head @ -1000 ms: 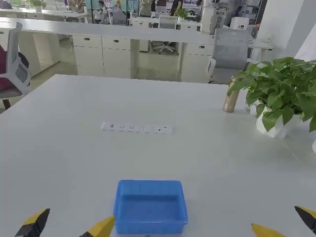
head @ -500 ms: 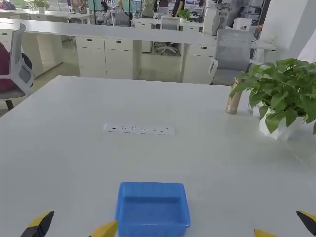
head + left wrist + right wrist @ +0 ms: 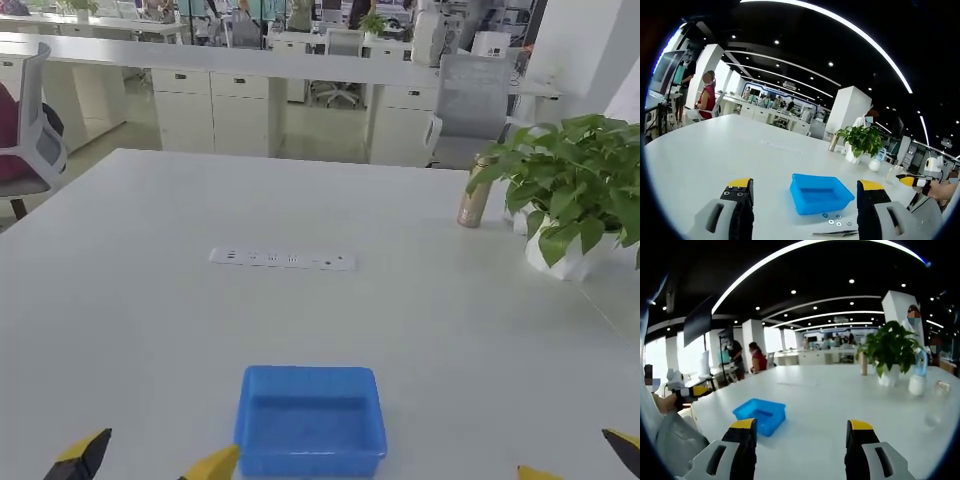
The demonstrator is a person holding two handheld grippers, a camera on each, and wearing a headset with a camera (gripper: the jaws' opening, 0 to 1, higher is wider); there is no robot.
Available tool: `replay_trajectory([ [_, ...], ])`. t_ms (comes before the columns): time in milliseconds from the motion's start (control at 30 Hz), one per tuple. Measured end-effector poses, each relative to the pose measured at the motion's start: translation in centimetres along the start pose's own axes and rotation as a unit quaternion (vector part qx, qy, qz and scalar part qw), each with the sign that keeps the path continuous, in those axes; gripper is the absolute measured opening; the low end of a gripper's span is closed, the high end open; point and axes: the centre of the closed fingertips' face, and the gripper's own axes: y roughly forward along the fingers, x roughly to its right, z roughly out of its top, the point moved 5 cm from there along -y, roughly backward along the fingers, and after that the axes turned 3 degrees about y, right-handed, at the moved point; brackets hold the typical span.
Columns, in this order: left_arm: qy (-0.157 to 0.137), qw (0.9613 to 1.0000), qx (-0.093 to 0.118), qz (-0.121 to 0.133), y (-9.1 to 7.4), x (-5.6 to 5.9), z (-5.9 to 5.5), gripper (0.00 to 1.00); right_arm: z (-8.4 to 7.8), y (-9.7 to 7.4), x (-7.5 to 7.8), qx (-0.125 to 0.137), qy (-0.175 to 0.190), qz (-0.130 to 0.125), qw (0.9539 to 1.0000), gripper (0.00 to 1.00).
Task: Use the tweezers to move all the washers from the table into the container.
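Done so far: Nothing, as far as I could tell. The blue plastic container [image 3: 310, 420] looked empty inside.
Left to do: All of it, I think. The tweezers had to be picked up first, and then each washer had to be carried over.
Washers: A few small, flat, silver metal washers [image 3: 837, 219] lay close together on the white counter [image 3: 420, 320]. They were too small to count for sure.
Where the washers were: In the left gripper view they lay ahead of the left gripper [image 3: 804, 184], closer to its right-side finger. They were on the near side of the container, just beside it.
Tweezers: The thin grey metal tweezers [image 3: 836, 232] lay flat on the counter, a little nearer to the left fingers than the washers were. Nothing held them.
Left fingers: The black fingers [image 3: 740, 200] with yellow tips were wide apart and held nothing.
Right fingers: The right gripper [image 3: 801, 424] was spread wide too, and it was empty. The container lay ahead of it, off toward its left-side finger.
Container: It was a low box with an open top. In the head view it sat past the finger tips, between the two grippers and closer to the left one.
How the washers may handle: They looked thin and lay flat, so I think they would be tricky to pinch.
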Motion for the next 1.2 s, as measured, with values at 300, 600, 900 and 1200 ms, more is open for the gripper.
replay_trajectory([
  [300, -0.039, 0.997, -0.008, -0.066, 0.1, 1.3, 0.1, 0.79, -0.2, 0.3, -0.5, -0.025, -0.02, 0.005, 0.9995, 0.74],
  [600, -0.043, 0.9891, -0.05, -0.131, 0.0, 2.7, 0.4, 0.48, 0.1, 1.3, -2.9, -0.092, -0.118, 0.026, 0.9884, 0.66],
  [900, 0.006, 0.9691, -0.12, -0.215, 0.3, 4.8, 0.1, 0.12, 0.2, 3.2, -6.7, -0.098, -0.107, 0.128, 0.9811, 0.15],
  [1200, 0.056, 0.9444, -0.185, -0.266, 1.1, 5.3, -1.3, 0.04, -1.1, 4.8, -9.6, -0.135, -0.087, 0.185, 0.9695, 0.03],
])
